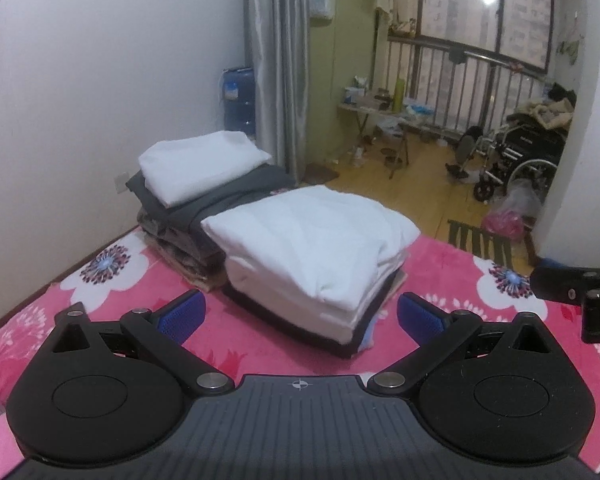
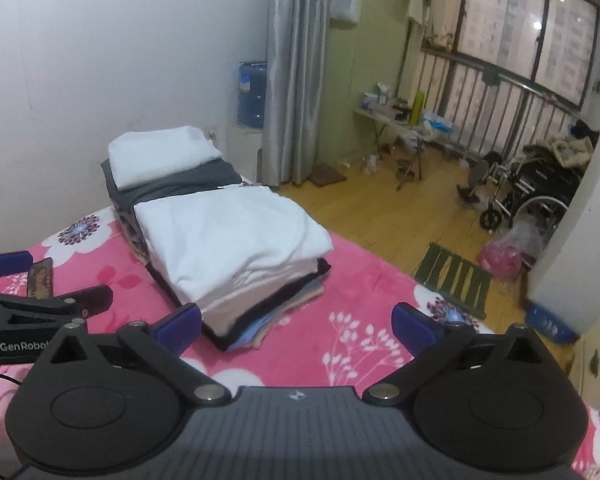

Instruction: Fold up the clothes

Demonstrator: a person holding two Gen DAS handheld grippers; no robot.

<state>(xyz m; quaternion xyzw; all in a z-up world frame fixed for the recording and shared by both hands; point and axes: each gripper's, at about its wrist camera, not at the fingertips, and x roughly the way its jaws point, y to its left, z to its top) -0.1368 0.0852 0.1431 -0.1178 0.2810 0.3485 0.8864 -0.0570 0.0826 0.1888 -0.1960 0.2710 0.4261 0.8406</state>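
**Folded laundry on the pink floral blanket: handling entry**

While both grippers hang empty, items are listed against the near stack.

1. Pink floral blanket (image 1: 260, 356): plush bed cover beneath the near stack.
2. Near stack (image 1: 312, 264): white folded garment on top, dark and pale layers under it. Judged soft, light, limp; layers likely to slide. Best taken low at the front corner edge, pinching several layers.
3. Far stack (image 1: 204, 172): just behind, white on grey.
4. Left gripper (image 1: 300, 316): jaws wide apart, nothing between, just short of the near stack.
5. Right gripper (image 2: 296, 330): jaws fully spread, empty, beside its front corner.
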